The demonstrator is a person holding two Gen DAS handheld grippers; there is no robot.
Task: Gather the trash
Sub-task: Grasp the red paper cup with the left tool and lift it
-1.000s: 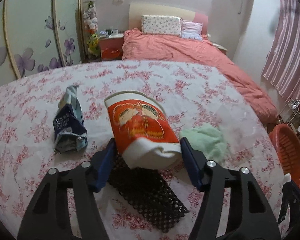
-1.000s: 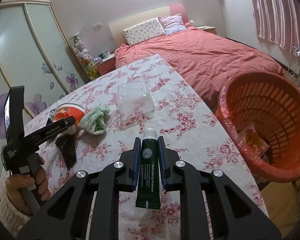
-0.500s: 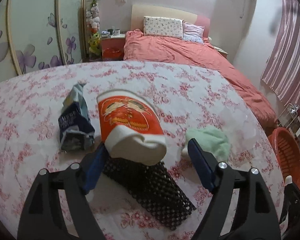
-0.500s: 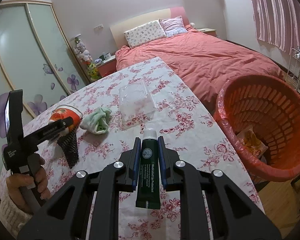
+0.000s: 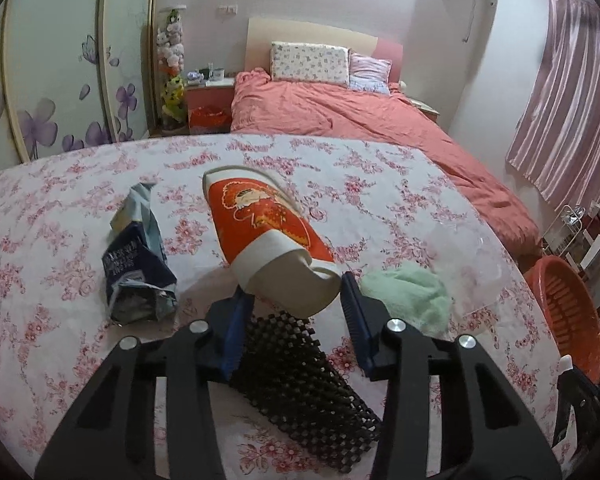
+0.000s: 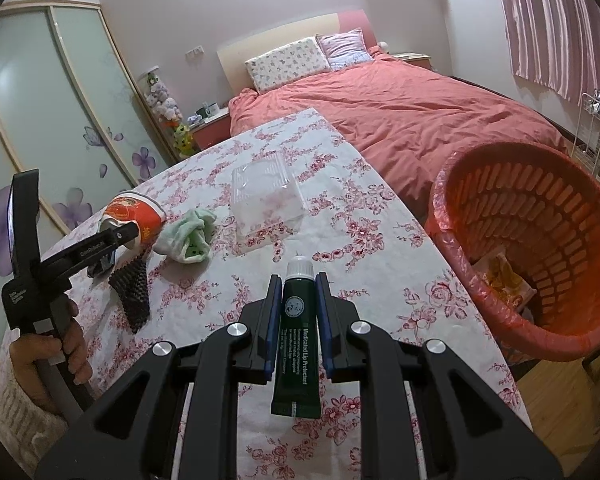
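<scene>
so far only a yellow wrapper [image 6: 504,280] lies in the red basket [image 6: 480,312] at 3 o'clock. right gripper [image 6: 299,312] clamps a green lip-balm tube [image 6: 297,332]; left gripper [image 5: 296,308] pinches the crushed red paper cup [image 5: 268,236]. blue packet [image 5: 138,264], green cloth [image 5: 408,296], black mesh [image 5: 300,380] and clear box [image 6: 266,196] remain; the basket's depths are hidden.

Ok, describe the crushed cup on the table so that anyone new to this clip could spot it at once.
On the floral tablecloth, look between the crumpled dark blue packet and the pale green cloth. The paper cup lies there on its side, squashed, between the left gripper fingers. Only it is red and white with a cartoon figure.
</scene>
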